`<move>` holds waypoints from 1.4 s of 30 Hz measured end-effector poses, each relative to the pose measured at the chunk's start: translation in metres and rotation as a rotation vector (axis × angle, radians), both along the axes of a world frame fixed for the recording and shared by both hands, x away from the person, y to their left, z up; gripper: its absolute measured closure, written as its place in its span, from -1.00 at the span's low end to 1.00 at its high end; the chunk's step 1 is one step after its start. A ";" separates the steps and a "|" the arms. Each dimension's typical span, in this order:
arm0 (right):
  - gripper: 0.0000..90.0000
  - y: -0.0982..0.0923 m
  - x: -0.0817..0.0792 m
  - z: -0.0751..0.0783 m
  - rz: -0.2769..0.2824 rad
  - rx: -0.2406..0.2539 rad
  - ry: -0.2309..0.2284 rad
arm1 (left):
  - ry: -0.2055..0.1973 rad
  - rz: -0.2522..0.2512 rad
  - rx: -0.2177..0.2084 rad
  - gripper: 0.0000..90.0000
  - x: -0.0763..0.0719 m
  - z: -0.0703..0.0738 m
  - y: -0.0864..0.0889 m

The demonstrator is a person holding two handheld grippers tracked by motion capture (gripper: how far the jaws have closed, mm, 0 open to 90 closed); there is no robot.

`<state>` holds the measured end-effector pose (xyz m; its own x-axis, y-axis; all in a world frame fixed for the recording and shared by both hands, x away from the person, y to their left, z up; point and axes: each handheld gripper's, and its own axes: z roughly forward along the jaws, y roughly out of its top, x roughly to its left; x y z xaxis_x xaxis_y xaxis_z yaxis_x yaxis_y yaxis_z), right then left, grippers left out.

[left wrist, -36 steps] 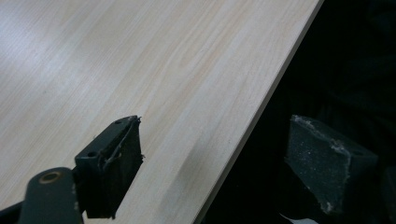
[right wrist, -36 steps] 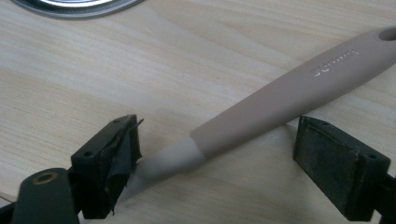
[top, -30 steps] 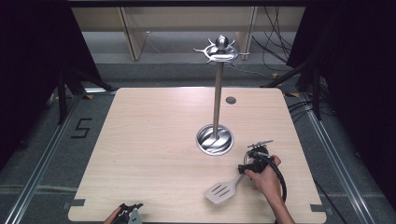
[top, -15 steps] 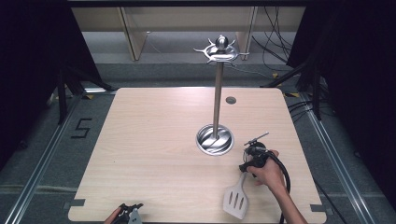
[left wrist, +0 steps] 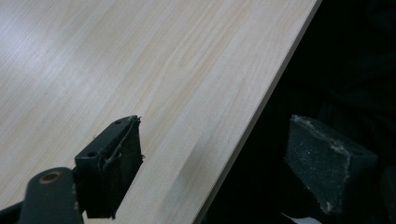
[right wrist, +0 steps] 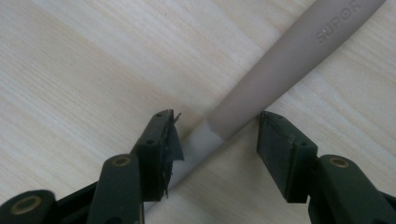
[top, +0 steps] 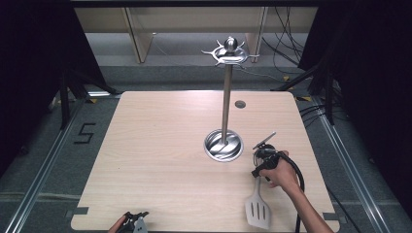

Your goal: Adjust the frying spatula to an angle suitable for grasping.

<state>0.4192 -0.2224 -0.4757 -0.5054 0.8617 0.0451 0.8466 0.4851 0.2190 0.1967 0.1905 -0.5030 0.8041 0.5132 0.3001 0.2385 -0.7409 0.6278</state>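
Observation:
A grey slotted spatula (top: pixel 257 211) lies flat on the wooden table (top: pixel 160 145) near the front right, its head toward the front edge. My right gripper (top: pixel 259 170) points down over the handle's far end. In the right gripper view the handle (right wrist: pixel 285 60) runs slantwise between the jaws, touching a pad on each side, with my right gripper (right wrist: pixel 217 135) shut on it. My left gripper (top: pixel 134 224) sits at the table's front edge, left of centre. In its own view my left gripper (left wrist: pixel 215 149) is open and holds nothing, one jaw over the wood and one past the edge.
A steel utensil stand (top: pixel 226 102) rises from a round base (top: pixel 223 145) just left of the right gripper, with bare hooks at its top (top: pixel 231 51). A small round hole (top: pixel 239 104) lies behind it. Dark floor and cables surround the table.
The spatula has swung on the table: its head moved from front-left of the right gripper to straight in front of it. The left gripper has stayed put.

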 end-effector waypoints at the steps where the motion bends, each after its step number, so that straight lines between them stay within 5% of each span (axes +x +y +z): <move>1: 0.09 0.000 0.000 0.000 0.012 0.016 -0.003 | 0.004 -0.001 -0.003 -0.61 0.000 0.000 0.000; 11: 0.42 -0.008 0.007 0.001 0.031 0.036 0.018 | 0.001 -0.003 0.005 -0.61 0.000 0.000 -0.001; 12: 0.44 -0.007 0.007 0.002 0.000 0.026 0.029 | 0.001 -0.003 0.004 -0.61 0.000 0.000 -0.001; 16: 0.52 -0.017 0.013 0.001 0.028 0.083 0.058 | 0.008 -0.007 0.002 -0.61 0.000 -0.001 -0.001; 18: 0.54 -0.015 0.012 0.003 -0.030 0.093 0.080 | 0.008 -0.010 0.002 -0.61 0.000 0.000 -0.001; 22: 0.57 -0.016 0.015 0.003 0.004 0.105 0.082 | 0.007 -0.010 0.003 -0.61 0.000 0.000 -0.001; 29: 0.64 -0.012 0.014 0.002 0.040 0.095 0.078 | 0.020 -0.015 -0.006 -0.61 0.000 -0.001 -0.002; 35: 0.65 -0.005 0.016 0.003 0.033 -0.003 0.091 | 0.012 -0.019 0.000 -0.60 0.000 -0.001 -0.002; 42: 0.65 0.002 0.015 0.003 0.044 -0.023 0.068 | 0.004 -0.015 0.007 -0.61 -0.001 -0.001 -0.003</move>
<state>0.4345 -0.2206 -0.4730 -0.5390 0.8401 0.0612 0.8370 0.5261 0.1505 0.1962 0.1880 -0.5039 0.8132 0.4987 0.3000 0.2297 -0.7487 0.6218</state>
